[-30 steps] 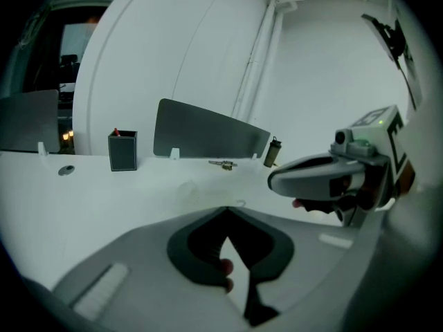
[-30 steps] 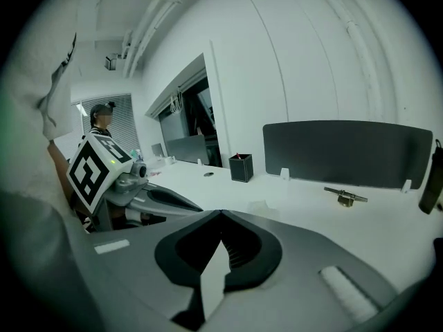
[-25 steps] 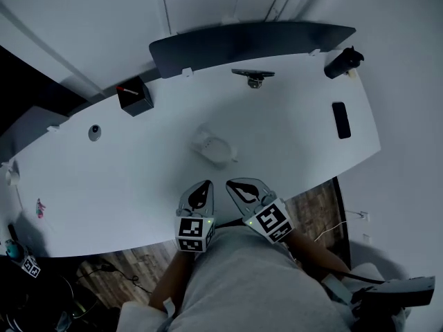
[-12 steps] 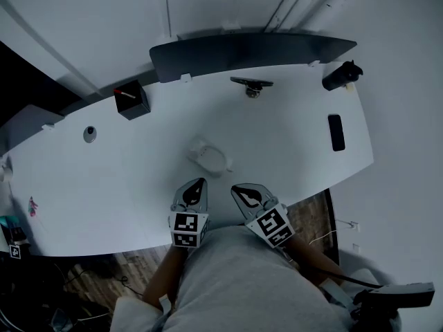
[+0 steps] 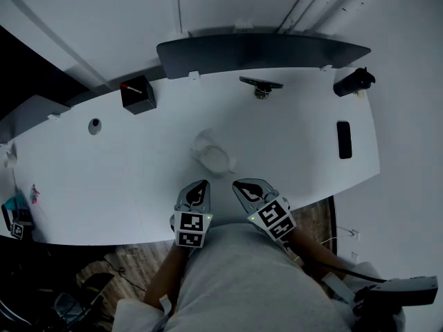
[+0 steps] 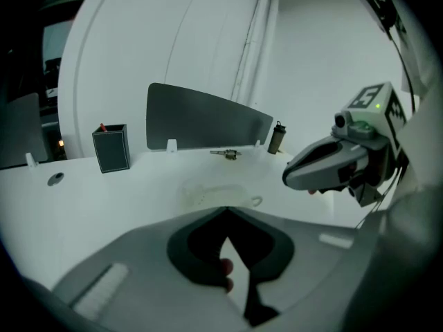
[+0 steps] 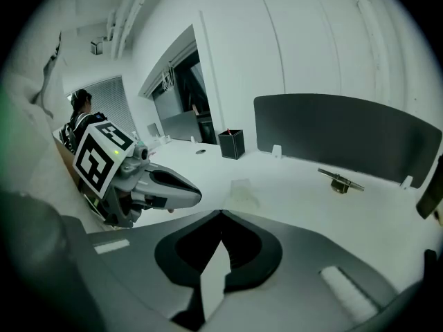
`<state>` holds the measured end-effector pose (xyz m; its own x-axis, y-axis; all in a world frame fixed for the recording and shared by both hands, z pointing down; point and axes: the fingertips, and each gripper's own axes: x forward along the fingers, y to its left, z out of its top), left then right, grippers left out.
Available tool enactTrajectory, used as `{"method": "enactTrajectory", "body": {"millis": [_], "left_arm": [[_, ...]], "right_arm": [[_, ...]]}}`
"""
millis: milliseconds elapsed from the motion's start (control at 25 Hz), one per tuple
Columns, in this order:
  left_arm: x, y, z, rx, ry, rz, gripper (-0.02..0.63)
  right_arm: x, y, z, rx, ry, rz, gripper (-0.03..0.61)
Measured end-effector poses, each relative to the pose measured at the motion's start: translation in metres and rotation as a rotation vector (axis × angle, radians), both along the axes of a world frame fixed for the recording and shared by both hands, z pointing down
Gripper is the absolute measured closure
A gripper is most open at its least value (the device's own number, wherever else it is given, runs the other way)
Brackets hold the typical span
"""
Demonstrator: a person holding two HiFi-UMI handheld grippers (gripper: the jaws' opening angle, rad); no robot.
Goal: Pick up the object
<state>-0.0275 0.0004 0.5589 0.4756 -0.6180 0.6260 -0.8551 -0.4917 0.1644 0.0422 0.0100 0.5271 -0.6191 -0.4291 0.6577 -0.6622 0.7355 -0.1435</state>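
Two claws here: the left gripper [image 5: 204, 183] and the right gripper [image 5: 237, 182], side by side above one white table [image 5: 138, 164]. Just ahead of them lies one pale see-through object [image 5: 213, 154]. Farther ahead and to the left there is one black box [image 5: 137, 94] holding one red-tipped stick [image 5: 128, 87], and one round grommet [image 5: 95, 124]. Straight ahead there is one dark divider panel [image 5: 263, 50] and one small metal fitting [image 5: 261, 85]. Ahead and to the right I count one dark bottle [image 5: 353, 81] and one flat black slab [image 5: 344, 140]. One person [image 7: 81, 99] is far off past the left gripper.
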Motion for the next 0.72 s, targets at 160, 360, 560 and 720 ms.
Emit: {"method": "enactTrajectory", "body": {"millis": [160,360,560,720], "left_arm": [[0.001,0.001,0.004,-0.014,-0.005,-0.009,0.612],[0.000,0.000,0.006,-0.023,0.000,-0.023,0.612],[-0.001,-0.002,0.009,-0.023,-0.012,-0.030,0.612],[-0.003,-0.003,0.009,-0.018,-0.018,-0.031,0.612]], "right_arm": [[0.003,-0.006,0.005,-0.075,-0.033,-0.004,0.463],[0.010,-0.026,0.009,-0.137,-0.046,-0.003,0.430],[0.006,-0.043,0.013,-0.244,-0.084,-0.012,0.410],[0.004,-0.059,0.021,-0.288,-0.025,-0.047,0.407]]}}
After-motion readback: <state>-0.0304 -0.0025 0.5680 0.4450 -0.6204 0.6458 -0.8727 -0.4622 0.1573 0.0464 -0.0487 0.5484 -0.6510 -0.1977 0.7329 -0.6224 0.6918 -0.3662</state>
